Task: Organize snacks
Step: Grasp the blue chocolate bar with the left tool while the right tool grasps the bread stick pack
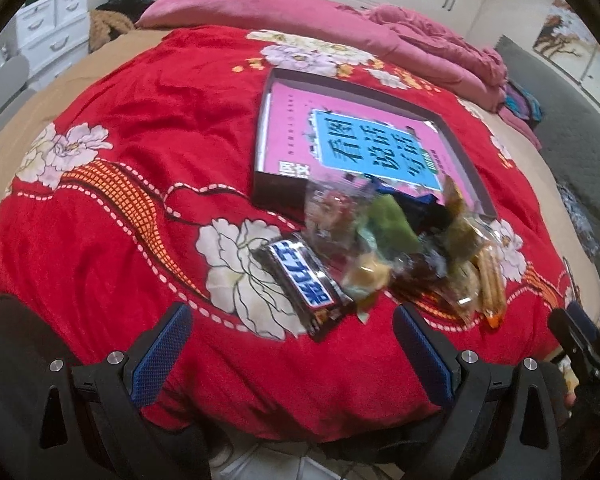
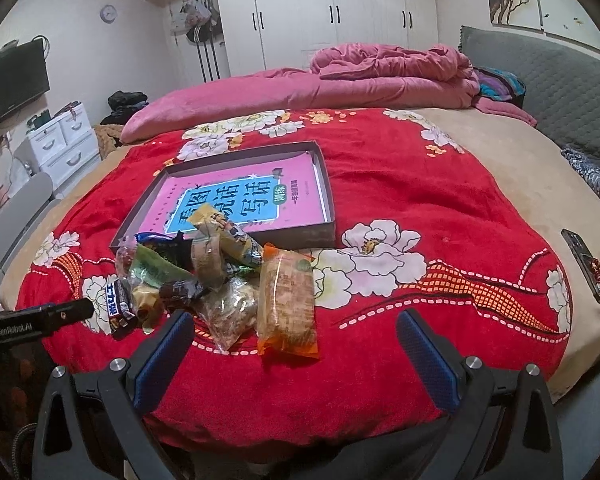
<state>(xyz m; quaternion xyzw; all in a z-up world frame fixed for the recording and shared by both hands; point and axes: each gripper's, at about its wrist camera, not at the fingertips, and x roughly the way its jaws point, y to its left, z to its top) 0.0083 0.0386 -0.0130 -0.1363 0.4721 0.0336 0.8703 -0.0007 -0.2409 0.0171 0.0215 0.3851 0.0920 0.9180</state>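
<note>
A heap of wrapped snacks lies on the red flowered blanket, in front of a shallow grey box that holds a pink and blue book. A dark chocolate bar lies at the heap's left edge. An orange pack of biscuits lies at its right edge. My left gripper hovers open just short of the chocolate bar. My right gripper is open too, with the biscuit pack just ahead between its fingers. Neither holds anything.
Rumpled pink bedding lies across the far side of the bed. A remote with red beads rests at the bed's right edge. White drawers stand at the left. The red blanket is bare to the right of the box.
</note>
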